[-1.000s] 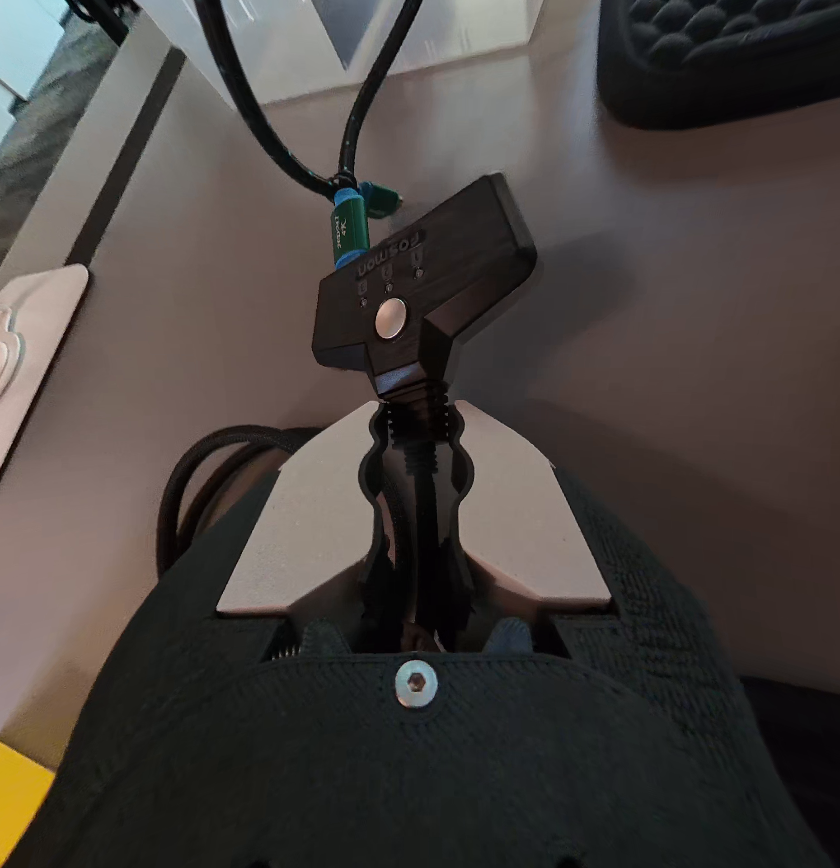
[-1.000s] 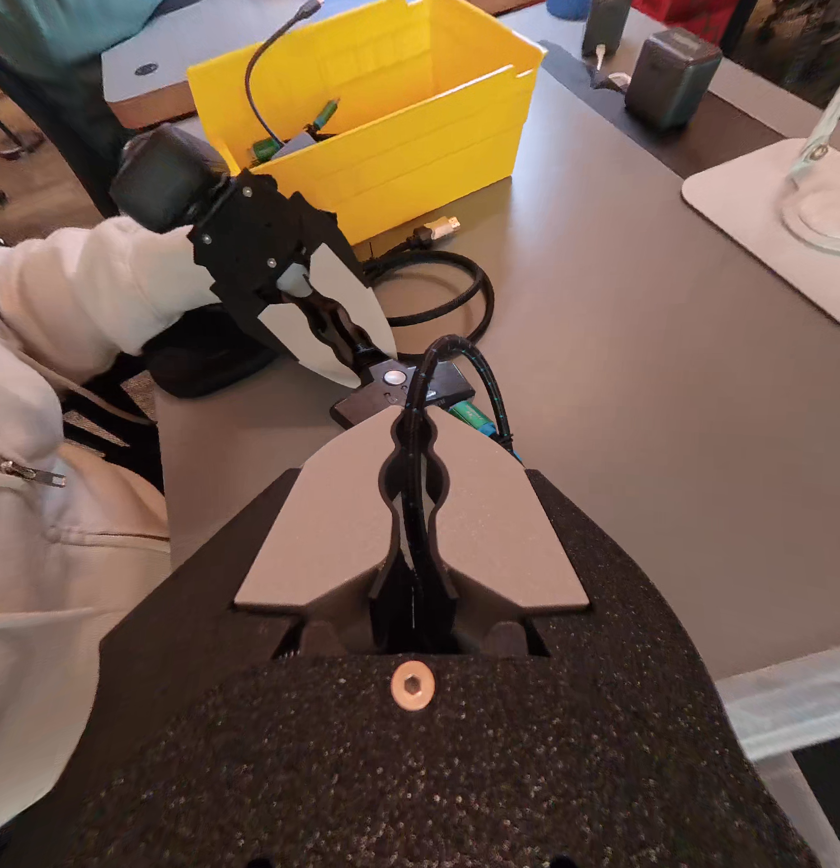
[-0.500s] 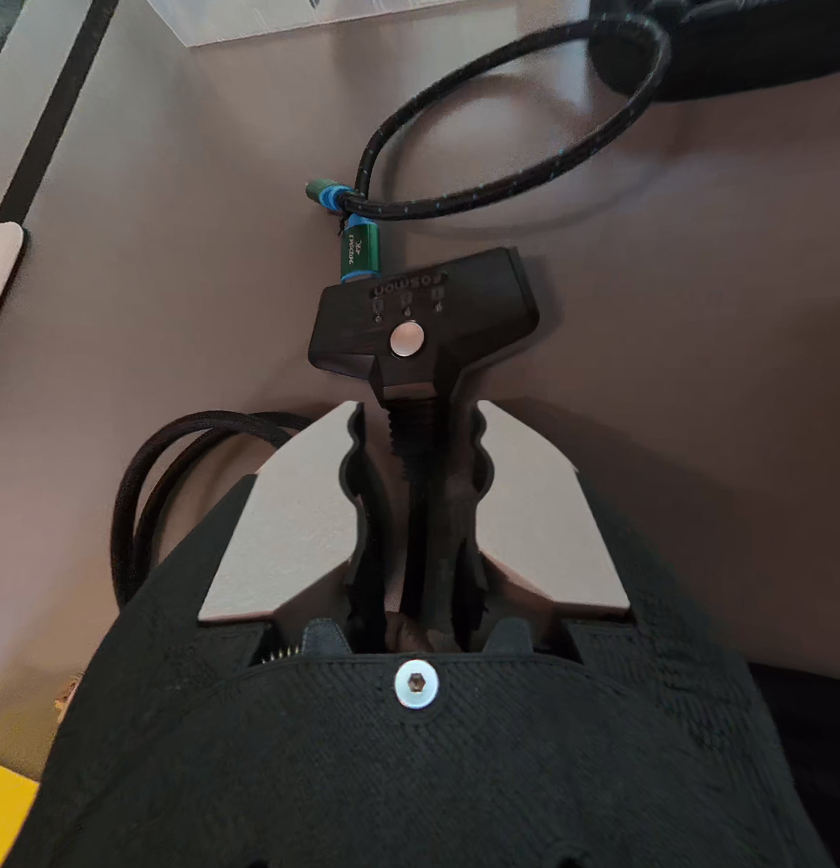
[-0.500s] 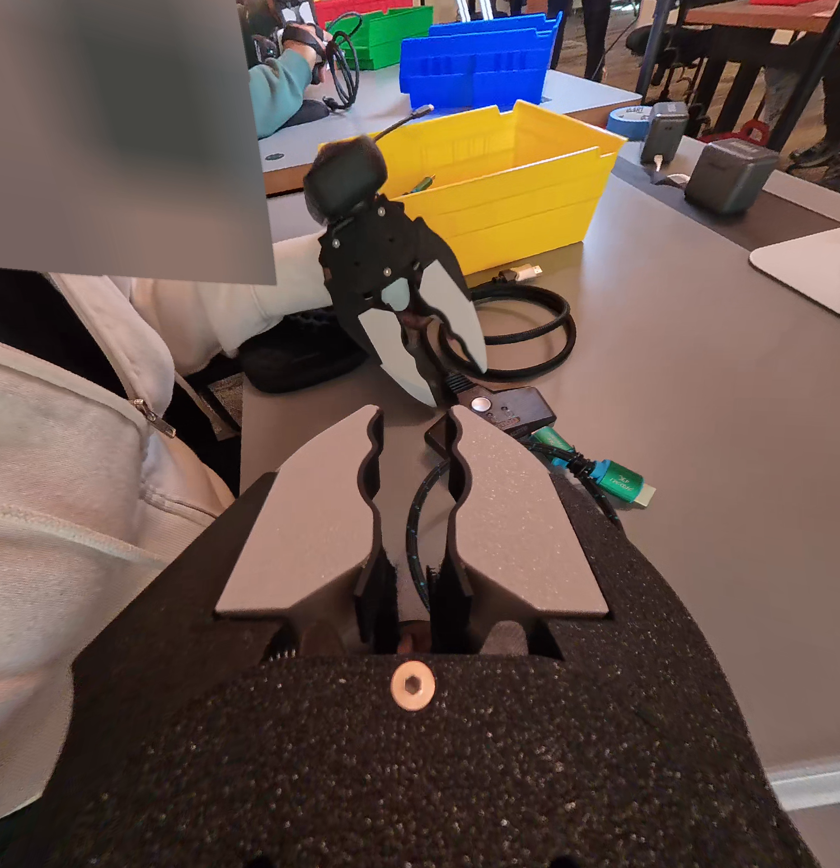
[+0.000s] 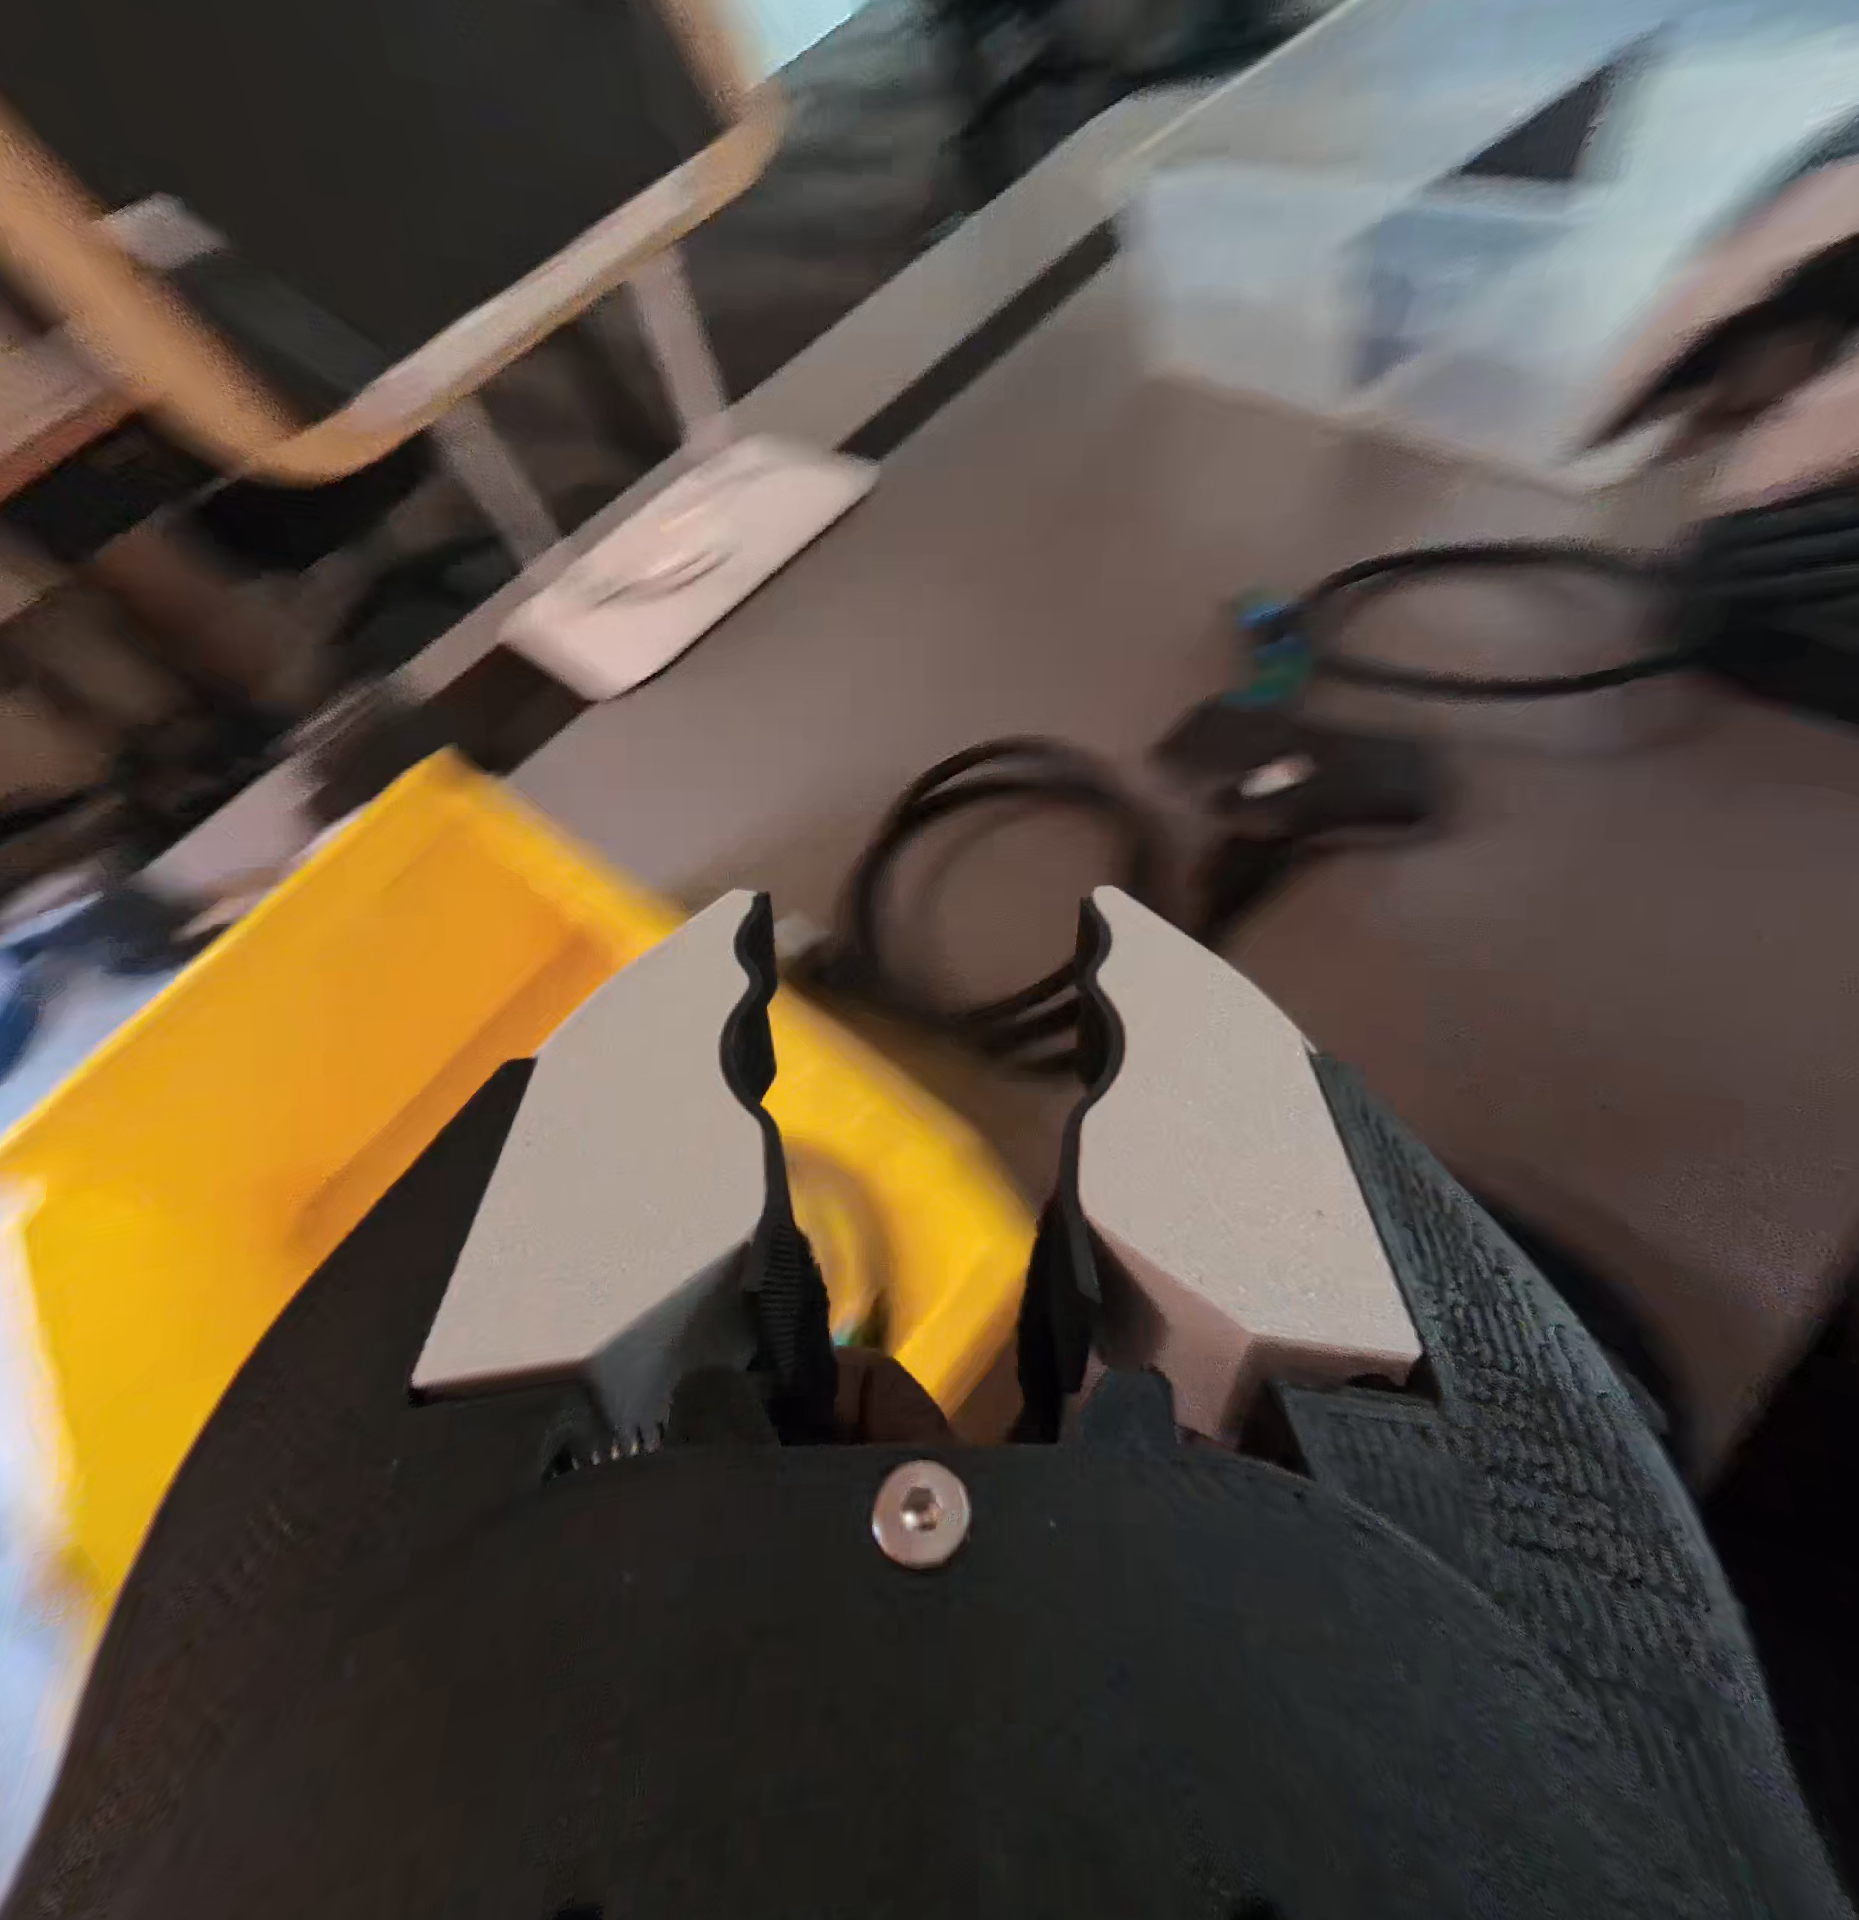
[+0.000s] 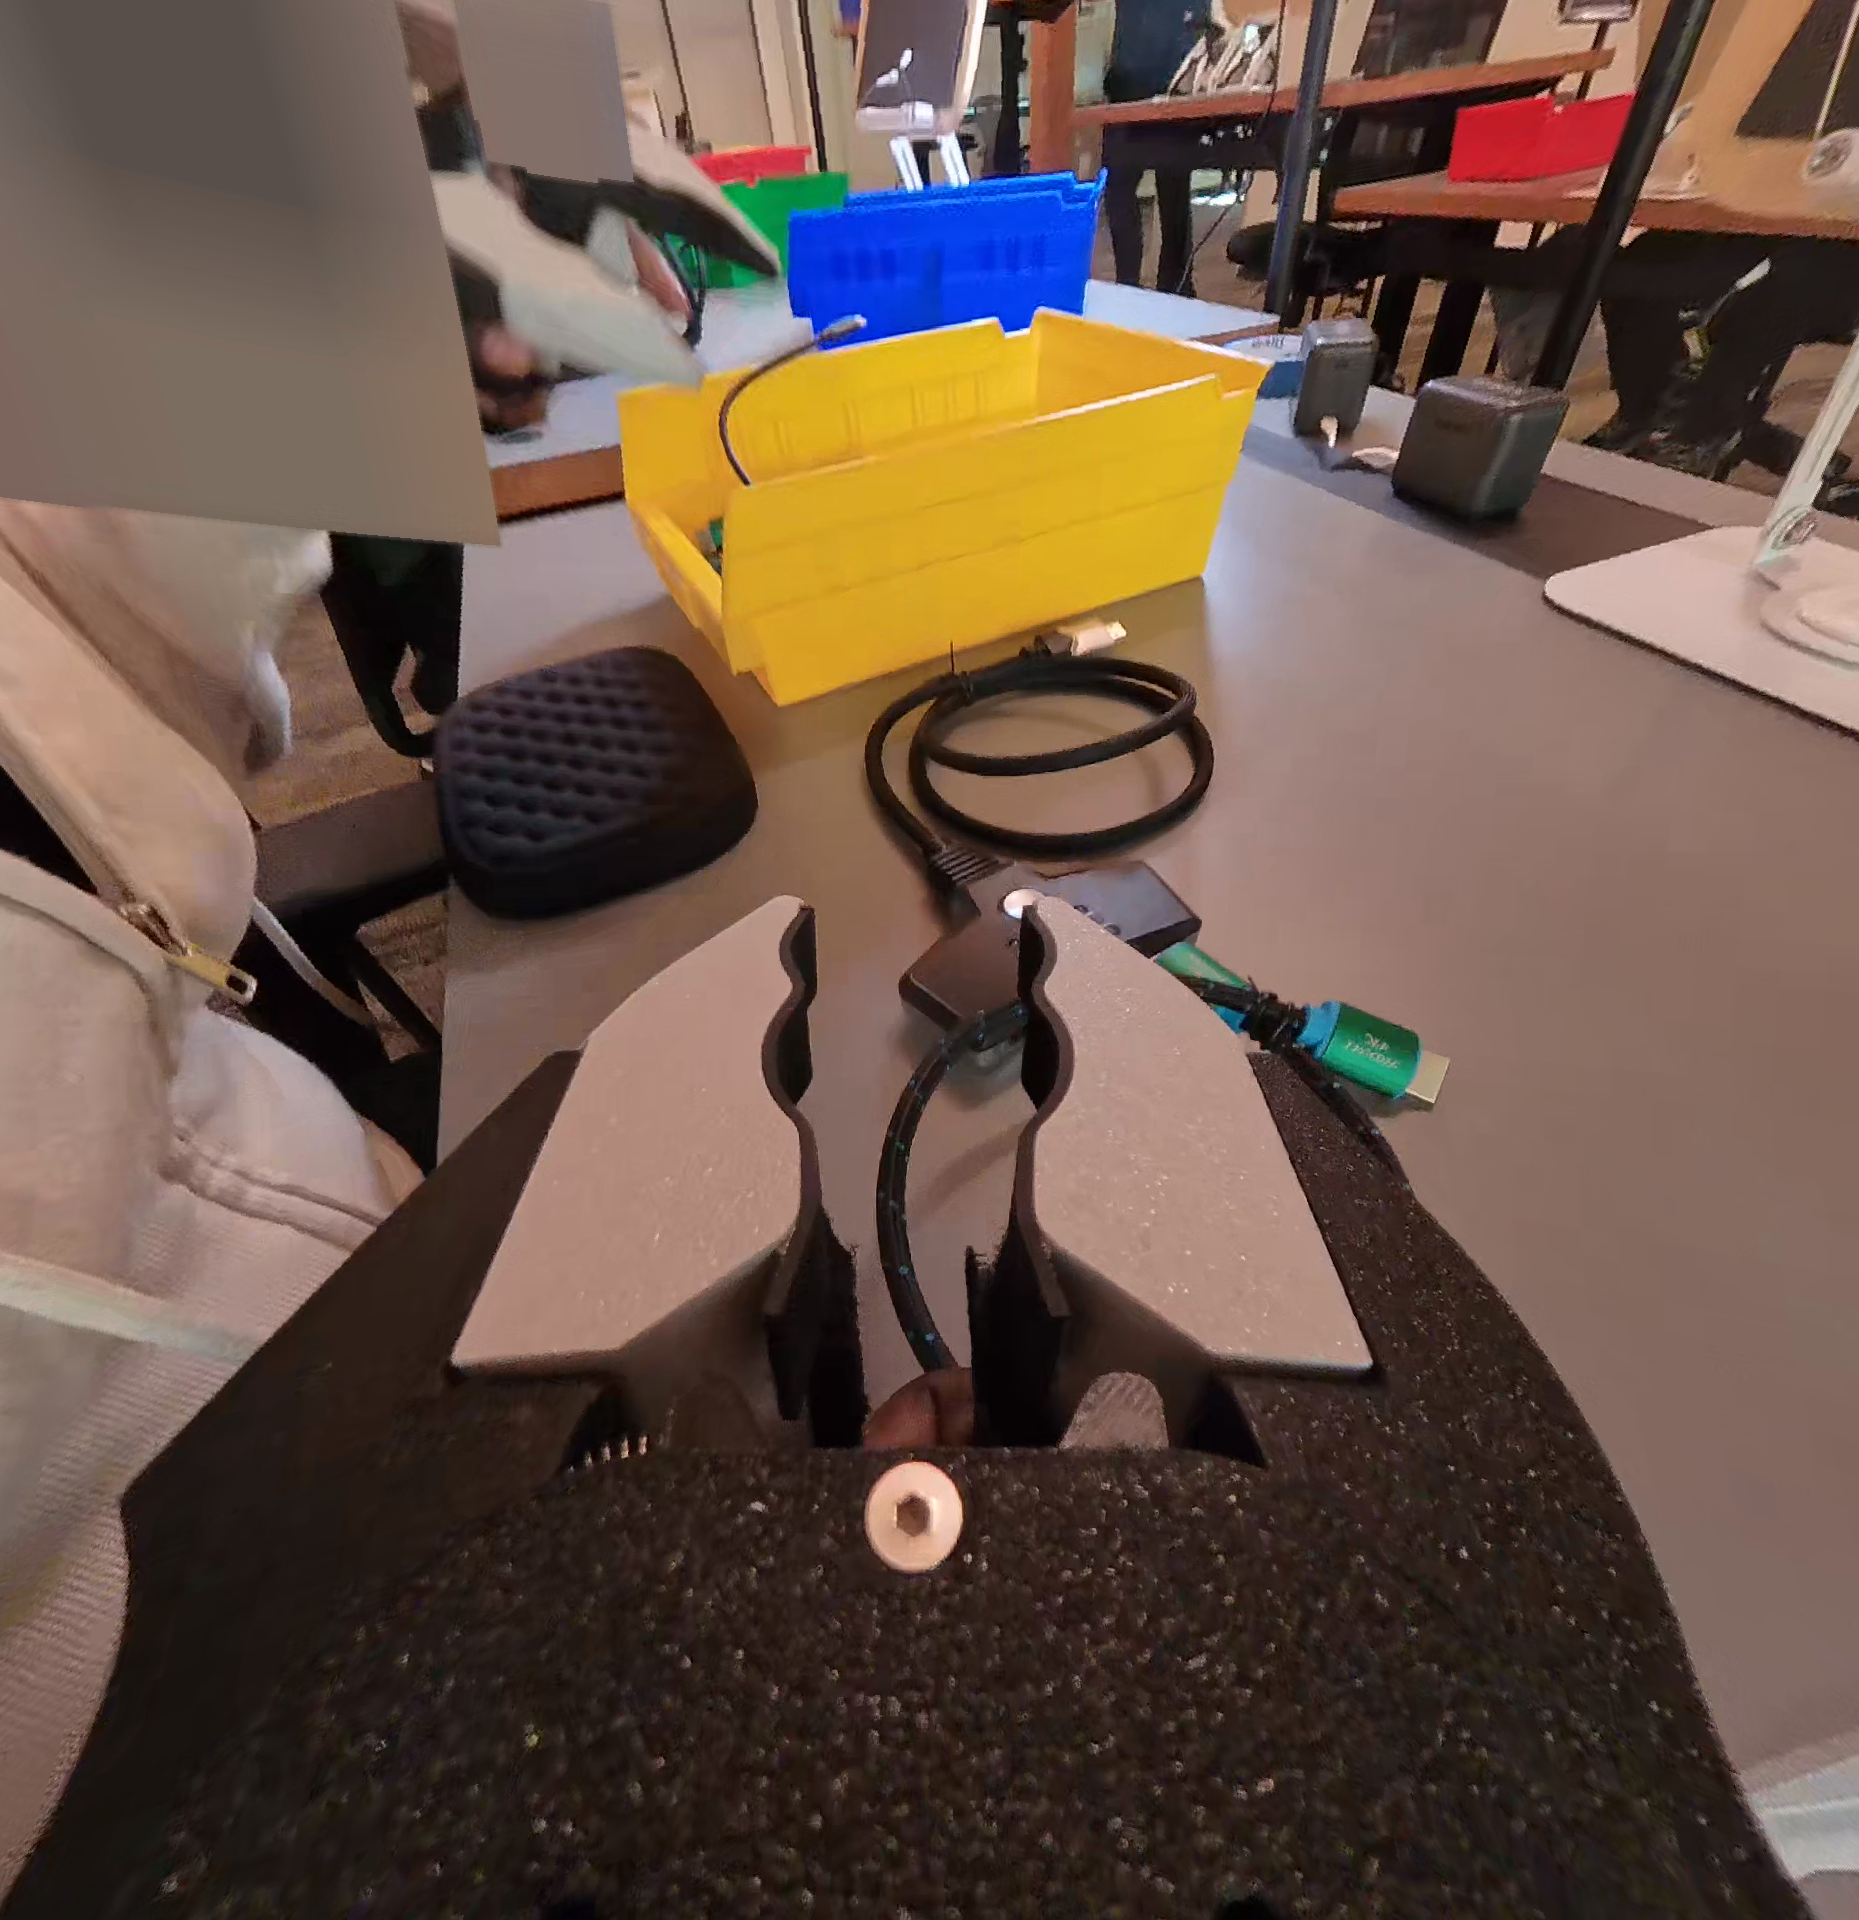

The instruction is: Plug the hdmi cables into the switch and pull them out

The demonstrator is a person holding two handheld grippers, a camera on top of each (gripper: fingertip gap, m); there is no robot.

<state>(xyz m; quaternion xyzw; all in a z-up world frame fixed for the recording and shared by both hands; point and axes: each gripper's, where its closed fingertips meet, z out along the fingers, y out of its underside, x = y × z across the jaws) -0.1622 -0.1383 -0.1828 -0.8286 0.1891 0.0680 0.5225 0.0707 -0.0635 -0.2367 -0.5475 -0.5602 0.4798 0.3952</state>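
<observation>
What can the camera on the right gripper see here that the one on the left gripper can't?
Only the right wrist view shows the loose green plug lying on the table, the black padded cushion, the blue bin and a person's pale sleeve. Only the left wrist view, badly blurred, shows the left gripper, open and empty. Both show the yellow bin, the coiled black cable, the black switch and the grey table.
</observation>
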